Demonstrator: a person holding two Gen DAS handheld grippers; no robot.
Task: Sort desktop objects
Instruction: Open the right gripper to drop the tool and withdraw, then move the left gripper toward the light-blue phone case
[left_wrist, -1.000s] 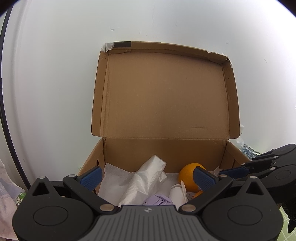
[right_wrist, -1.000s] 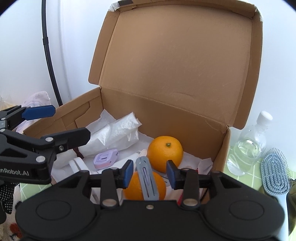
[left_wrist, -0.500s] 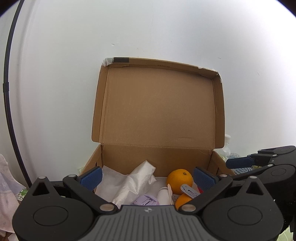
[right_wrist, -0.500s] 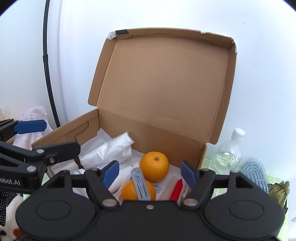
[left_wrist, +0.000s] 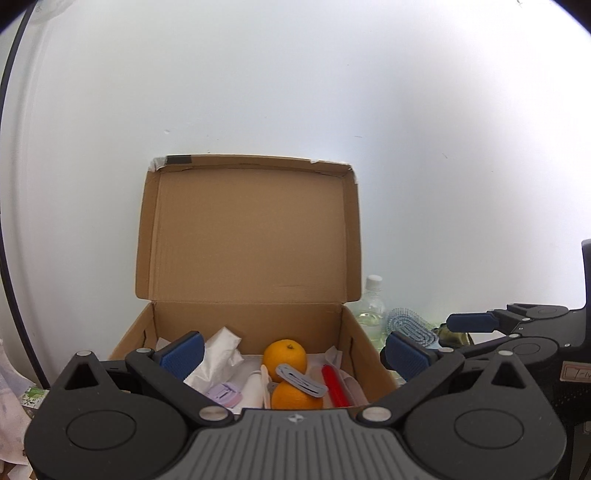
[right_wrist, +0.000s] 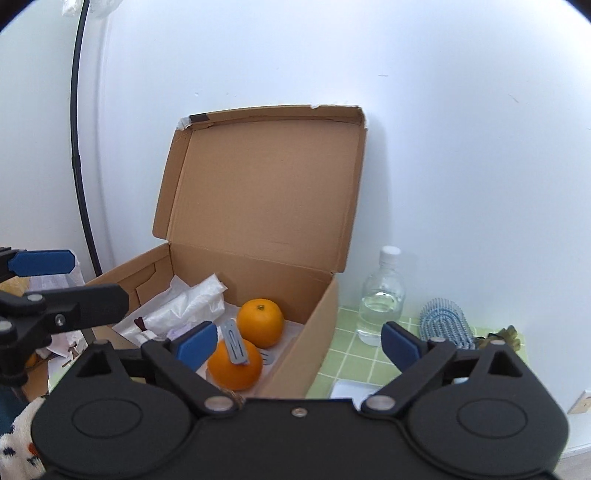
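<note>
An open cardboard box (left_wrist: 243, 325) (right_wrist: 317, 317) stands against the white wall with its lid up. Inside lie two oranges (left_wrist: 284, 355) (right_wrist: 260, 322), a grey-blue clip (left_wrist: 301, 380) (right_wrist: 234, 341) resting on the nearer orange (right_wrist: 232, 369), a red stick (left_wrist: 333, 386), a lilac item (left_wrist: 224, 394), a white tube (left_wrist: 252, 387) and crumpled white plastic (left_wrist: 218, 354) (right_wrist: 188, 306). My left gripper (left_wrist: 293, 356) is open and empty, in front of the box. My right gripper (right_wrist: 299, 341) is open and empty, over the box's near right corner.
A clear bottle with a white cap (right_wrist: 382, 295) (left_wrist: 370, 302) and a light blue hairbrush (right_wrist: 445, 328) (left_wrist: 410, 326) lie on the green tiled surface (right_wrist: 351, 354) right of the box. A black cable (right_wrist: 79, 166) runs down the wall at left. Cloth (left_wrist: 9, 406) lies at left.
Both grippers have pulled back from the box. The right gripper, shut on the clip a second ago, has opened wide and left the clip on the nearer orange.
</note>
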